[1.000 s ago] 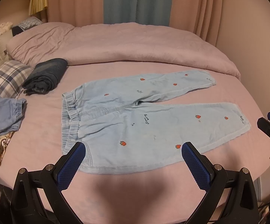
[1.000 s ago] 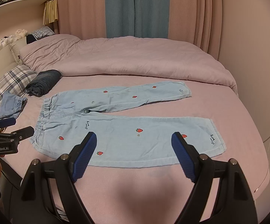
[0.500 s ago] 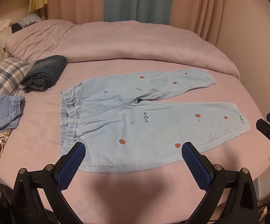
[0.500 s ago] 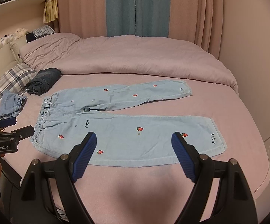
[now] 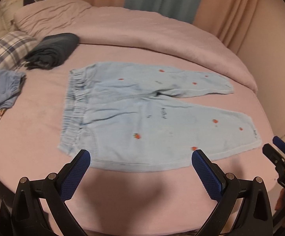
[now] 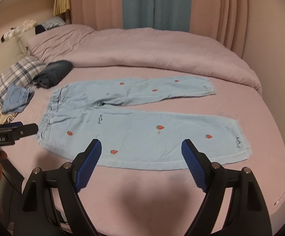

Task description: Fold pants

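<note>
Pants [image 5: 152, 116] flat on pink bed [image 5: 34, 133], just beyond left gripper [image 5: 140, 162] and right gripper [image 6: 141, 153], both spread wide, holding nothing

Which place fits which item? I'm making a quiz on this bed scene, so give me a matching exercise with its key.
Things:
1. light blue pants
2. dark folded garment
3. plaid pillow
4. teal curtain

Descriptions:
A. hanging behind the bed
B. spread flat, legs apart
C. at the bed's left edge
D. just beyond the waistband, on the sheet

Pairs: 1-B, 2-D, 3-C, 4-A
</note>
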